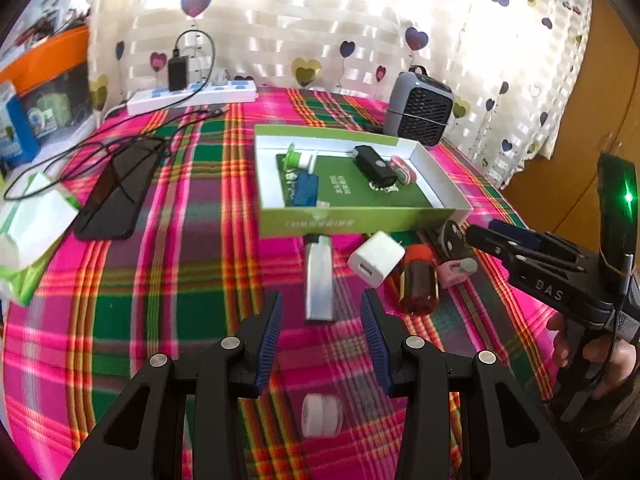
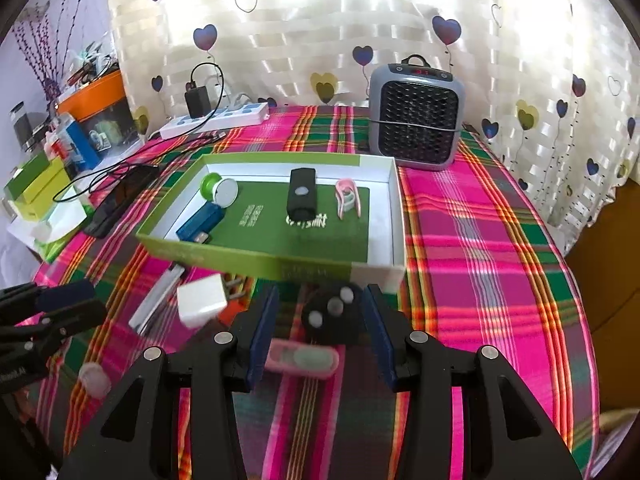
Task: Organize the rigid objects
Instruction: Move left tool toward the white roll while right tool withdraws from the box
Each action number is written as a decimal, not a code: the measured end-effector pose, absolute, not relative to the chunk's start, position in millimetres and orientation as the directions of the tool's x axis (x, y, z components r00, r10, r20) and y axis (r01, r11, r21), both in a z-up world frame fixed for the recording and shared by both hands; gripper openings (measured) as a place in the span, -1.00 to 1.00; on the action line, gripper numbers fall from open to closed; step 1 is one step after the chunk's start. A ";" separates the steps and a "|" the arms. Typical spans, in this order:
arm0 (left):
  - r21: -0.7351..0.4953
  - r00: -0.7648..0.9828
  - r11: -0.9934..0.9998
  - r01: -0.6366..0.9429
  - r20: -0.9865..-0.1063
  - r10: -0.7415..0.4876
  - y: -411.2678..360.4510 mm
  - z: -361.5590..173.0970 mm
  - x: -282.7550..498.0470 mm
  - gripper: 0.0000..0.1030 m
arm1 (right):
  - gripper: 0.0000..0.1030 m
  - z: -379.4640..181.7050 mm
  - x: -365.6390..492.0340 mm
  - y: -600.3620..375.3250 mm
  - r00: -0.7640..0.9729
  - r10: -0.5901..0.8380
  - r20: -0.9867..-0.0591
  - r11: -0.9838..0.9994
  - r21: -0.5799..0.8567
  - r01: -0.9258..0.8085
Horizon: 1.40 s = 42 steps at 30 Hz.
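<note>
A green-rimmed box lies on the plaid cloth. It holds a green spool, a blue USB stick, a black device and a pink clip. In front of it lie a silver lighter, a white charger cube, a brown bottle, a black key fob and a pink case. My left gripper is open just short of the lighter. My right gripper is open, with the fob between its fingers and a gap on each side.
A grey heater stands behind the box. A power strip, cables and a black phone lie at the back left beside a tissue pack. A white round case lies under my left gripper. The table's edge drops off at the right.
</note>
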<state>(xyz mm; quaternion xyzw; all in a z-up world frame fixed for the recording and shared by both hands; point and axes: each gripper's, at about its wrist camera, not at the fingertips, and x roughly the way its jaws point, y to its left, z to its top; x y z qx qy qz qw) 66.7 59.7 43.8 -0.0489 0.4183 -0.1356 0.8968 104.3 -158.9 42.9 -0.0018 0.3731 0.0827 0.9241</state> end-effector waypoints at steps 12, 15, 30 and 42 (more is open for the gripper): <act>-0.220 0.597 0.953 0.207 -0.743 -0.301 79.4 29.2 33.2 -0.24 | -0.13 28.1 78.1 -159.8 0.689 0.156 -0.708 0.986 0.077 -0.145; -0.203 0.585 0.953 0.224 -0.754 -0.299 79.3 24.8 28.1 -0.24 | -0.12 23.7 74.1 -160.0 0.682 0.164 -0.713 0.985 0.083 -0.149; -0.187 0.542 0.942 0.280 -0.779 -0.315 60.0 7.5 23.9 -0.23 | -0.12 15.7 67.5 -158.7 0.666 0.160 -0.729 0.986 0.091 -0.138; -0.180 0.565 0.952 0.248 -0.771 -0.293 68.0 4.9 28.2 -0.23 | -0.12 12.3 77.3 -155.2 0.649 0.184 -0.738 0.983 0.145 -0.114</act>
